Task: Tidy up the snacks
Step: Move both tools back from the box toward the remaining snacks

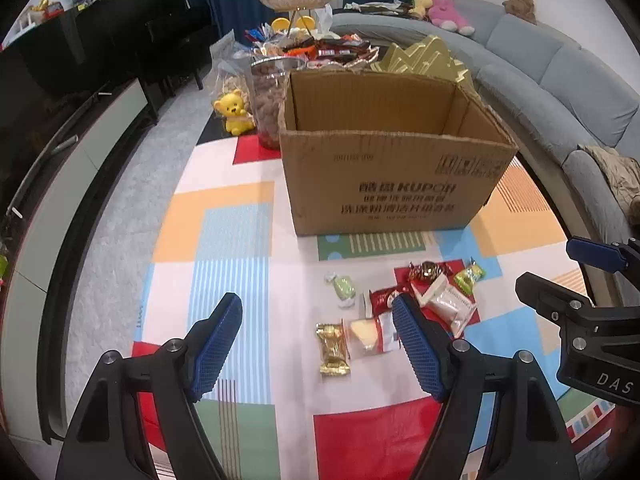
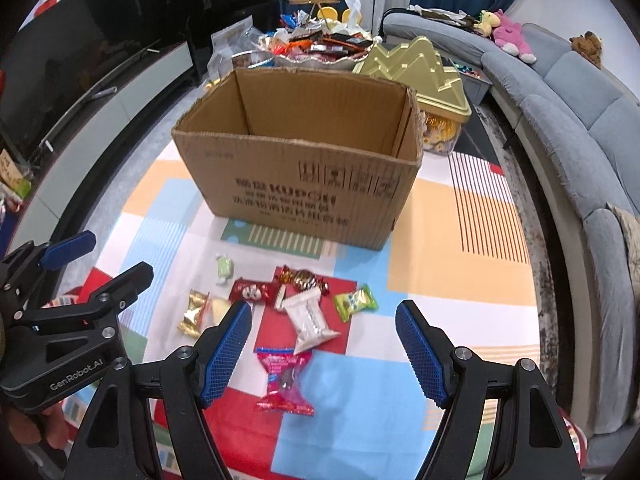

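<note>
Snacks lie loose on the patterned tablecloth (image 2: 460,264) in front of an open cardboard box (image 2: 304,184), with both grippers held above them, jaws wide and holding nothing.

Nearest the right gripper (image 2: 323,350) is a pink packet (image 2: 285,376), lying between its blue fingertips; just beyond it are a white packet (image 2: 310,318), a green candy (image 2: 355,302), a red packet (image 2: 252,291), a brown-and-gold wrapped sweet (image 2: 304,278), a pale green candy (image 2: 224,269) and a gold packet (image 2: 194,314). The left gripper (image 1: 318,338) hovers over the left part of the spread; its right fingertip covers part of the red packet (image 1: 384,300), and the gold packet (image 1: 333,349) lies between its fingers. Behind the box stand a gold tin (image 2: 420,72), a tray of mixed sweets (image 2: 316,50), a jar of nuts (image 1: 268,96) and a yellow bear figure (image 1: 236,112). A grey sofa (image 2: 560,92) curves along the right.
</note>
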